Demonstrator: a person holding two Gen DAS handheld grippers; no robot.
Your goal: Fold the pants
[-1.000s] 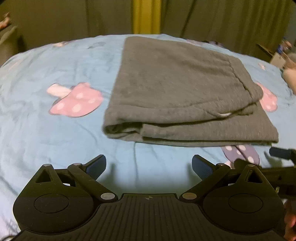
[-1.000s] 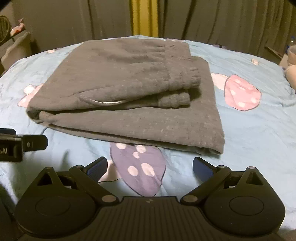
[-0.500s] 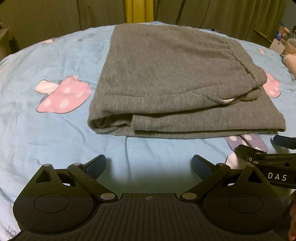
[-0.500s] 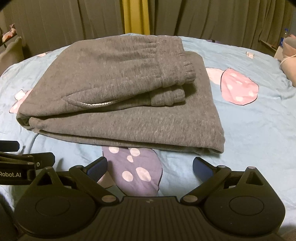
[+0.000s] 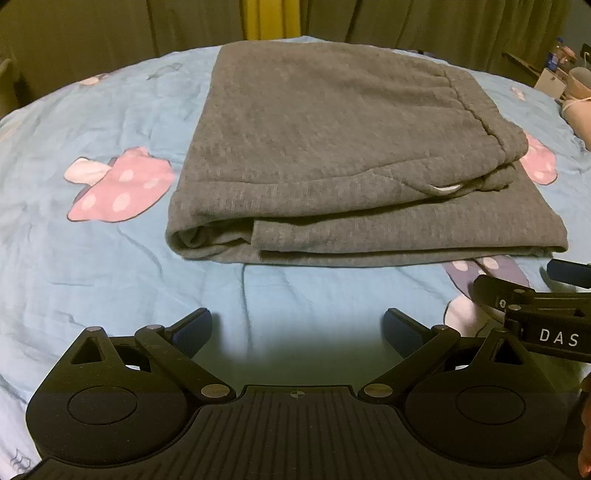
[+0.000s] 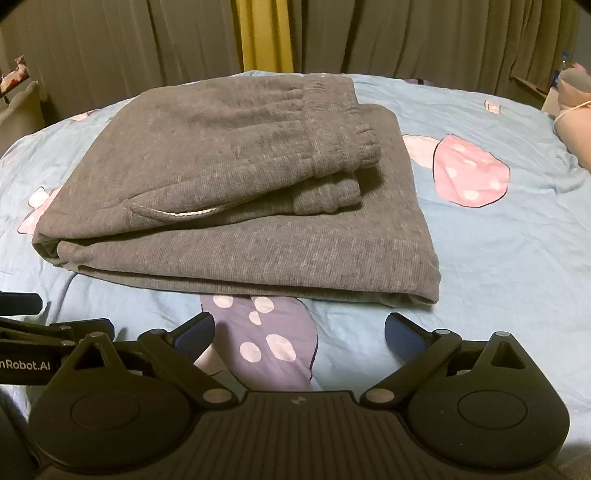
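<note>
- Bedsheet (image 5: 92,258), light blue with mushroom prints, covers the bed I'm working over; a pink mushroom (image 5: 118,188) sits at the far left of my left wrist view, just beside the clothing.
- My left tongs (image 5: 297,328) hover low over bare sheet, near the front edge of the pile, spread wide with nothing between the blue pads (image 5: 192,328).
- Grey sweatpants (image 5: 332,155) lie folded into a flat stack in the middle of the bed, folded edge to the left, elastic waistband (image 6: 332,147) on top toward the right, and a pale pocket lining (image 6: 177,214) peeking out on the near side.
- A purple mushroom (image 6: 266,339) shows on the sheet partly under the stack's near edge, right in front of my right tongs.
- My right tongs (image 6: 299,330) also stand wide apart and empty, clear of the fabric.
- Another pink mushroom (image 6: 469,170) lies to the right of the stack.
- Dark curtains (image 6: 424,33) with a yellow strip (image 6: 264,33) hang behind the bed.
</note>
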